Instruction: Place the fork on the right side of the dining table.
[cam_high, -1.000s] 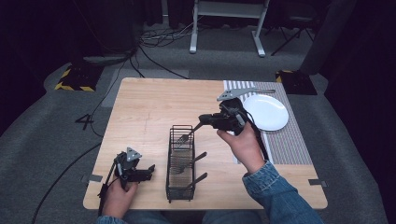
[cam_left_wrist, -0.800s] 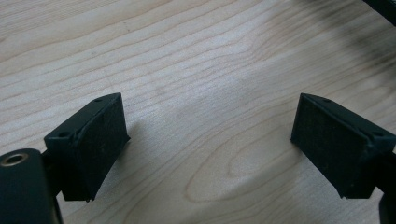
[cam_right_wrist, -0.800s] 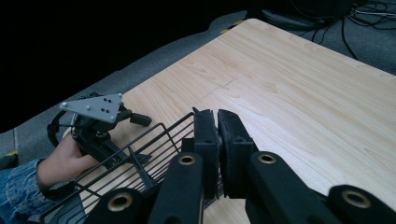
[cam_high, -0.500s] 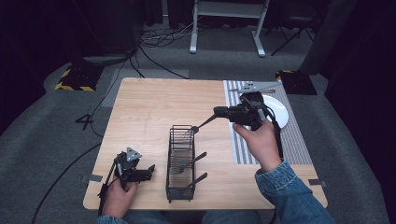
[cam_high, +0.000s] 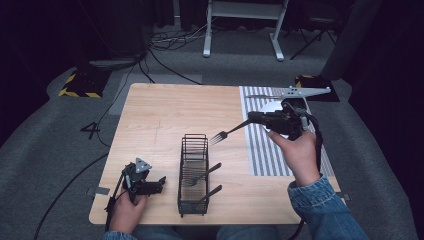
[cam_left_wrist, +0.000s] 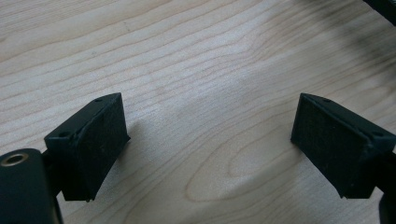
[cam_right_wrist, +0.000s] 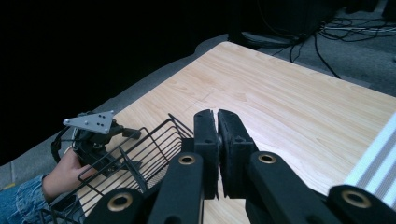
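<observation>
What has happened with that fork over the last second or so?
The right gripper, shut on the fork, has drawn back from the wire basket toward the striped mat and white plate, lifting the fork clear of the basket's far end. Two utensils lie in the basket as before. The left gripper has stayed by the near left edge of the table, its fingers open.

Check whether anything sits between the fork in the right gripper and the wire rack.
Nothing visible does. The right gripper holds the fork, tines just above and right of the wire rack; only bare table lies between.
</observation>
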